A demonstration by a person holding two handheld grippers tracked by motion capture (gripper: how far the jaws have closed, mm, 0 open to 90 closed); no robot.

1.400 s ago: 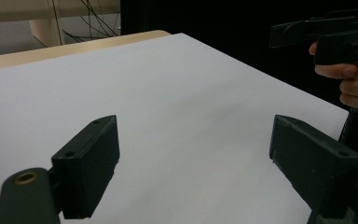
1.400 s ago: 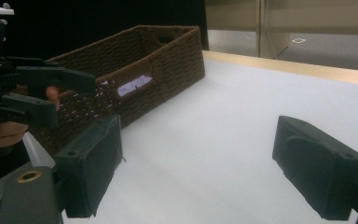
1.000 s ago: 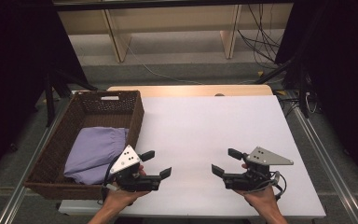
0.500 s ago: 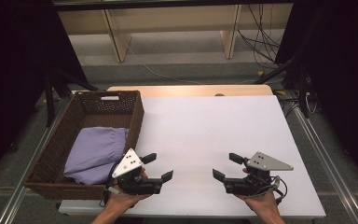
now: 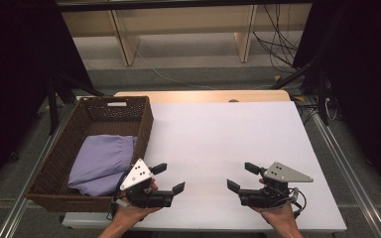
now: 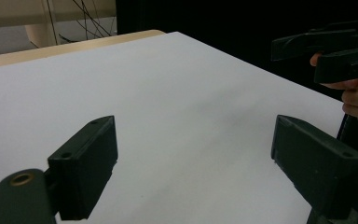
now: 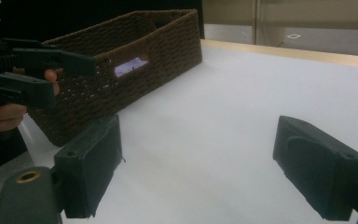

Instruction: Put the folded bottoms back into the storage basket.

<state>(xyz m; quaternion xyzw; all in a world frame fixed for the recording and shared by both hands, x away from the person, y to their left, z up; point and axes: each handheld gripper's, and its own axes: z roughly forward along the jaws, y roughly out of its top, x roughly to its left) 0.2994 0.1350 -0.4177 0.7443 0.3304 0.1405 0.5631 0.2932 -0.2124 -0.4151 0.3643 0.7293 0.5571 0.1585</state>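
The lavender cloth [image 5: 101, 163] lies bundled in the near half of the brown wicker basket [image 5: 144, 121], which sits at the left edge of the white table [image 5: 228, 139]. The fabric fills the basket floor from wall to wall, its longer run going roughly from the near left corner toward the far right; through the handle slot in the basket's side wall a strip of the lavender cloth [image 7: 129, 66] shows.

The left gripper [image 5: 168, 179] is held just beside the basket's near right corner, its jaws set wide and pointing right, toward the table's middle and away from the cloth. Nothing is between them; in the left gripper view bare white tabletop lies past the jaws. The cloth therefore lies to this gripper's rear left, close by, with the basket wall between.

The right gripper [image 5: 243, 177] is held well apart from the basket, near the front edge right of centre, jaws also spread wide and empty, pointing left toward the other gripper.

Judgement: the left hand is plainly the nearer to the cloth. To reach it, that gripper would need to turn about and rise over the basket rim.
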